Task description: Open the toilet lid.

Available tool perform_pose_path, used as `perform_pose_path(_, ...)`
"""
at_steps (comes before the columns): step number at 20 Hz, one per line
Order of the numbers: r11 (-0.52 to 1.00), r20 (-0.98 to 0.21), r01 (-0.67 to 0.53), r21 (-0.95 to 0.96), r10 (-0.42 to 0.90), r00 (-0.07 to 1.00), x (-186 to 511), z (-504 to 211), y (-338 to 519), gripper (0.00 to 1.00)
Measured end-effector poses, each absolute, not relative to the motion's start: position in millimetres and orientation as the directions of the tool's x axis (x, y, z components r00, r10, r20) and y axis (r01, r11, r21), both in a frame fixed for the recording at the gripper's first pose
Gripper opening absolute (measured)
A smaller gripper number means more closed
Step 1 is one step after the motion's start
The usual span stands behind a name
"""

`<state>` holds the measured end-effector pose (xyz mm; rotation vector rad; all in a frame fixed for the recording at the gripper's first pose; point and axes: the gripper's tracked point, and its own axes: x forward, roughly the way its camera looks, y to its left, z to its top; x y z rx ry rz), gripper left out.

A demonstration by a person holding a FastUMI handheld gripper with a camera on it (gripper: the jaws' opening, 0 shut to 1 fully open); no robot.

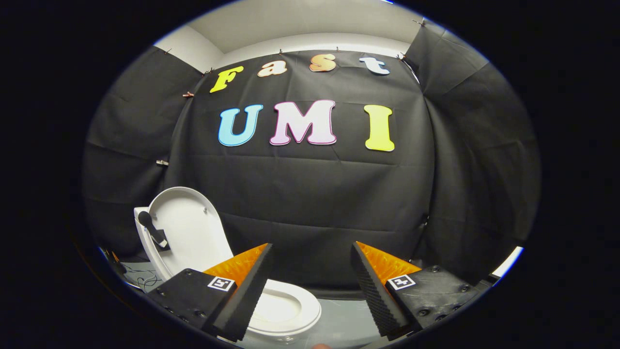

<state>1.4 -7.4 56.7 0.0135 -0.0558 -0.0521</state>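
Note:
A white toilet stands low and to the left of my fingers. Its lid (186, 232) is raised upright, leaning back against the tank. The white seat ring (290, 310) lies down over the bowl, partly hidden behind my left finger (247, 291). My gripper (312, 252) is open, held above and to the right of the bowl, with nothing between its fingers. It touches neither lid nor seat.
A black handle-like object (152, 230) hangs on the left side of the tank. Thin cables (145, 278) lie on the grey floor (344, 320) left of the toilet. Black cloth walls close the booth behind and on both sides.

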Motion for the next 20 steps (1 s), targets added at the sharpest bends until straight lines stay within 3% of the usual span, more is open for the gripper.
perform_pose_path(20,0.999,0.057,0.043,0.014,-0.044,0.997,0.0,55.7,-3.7,0.99)
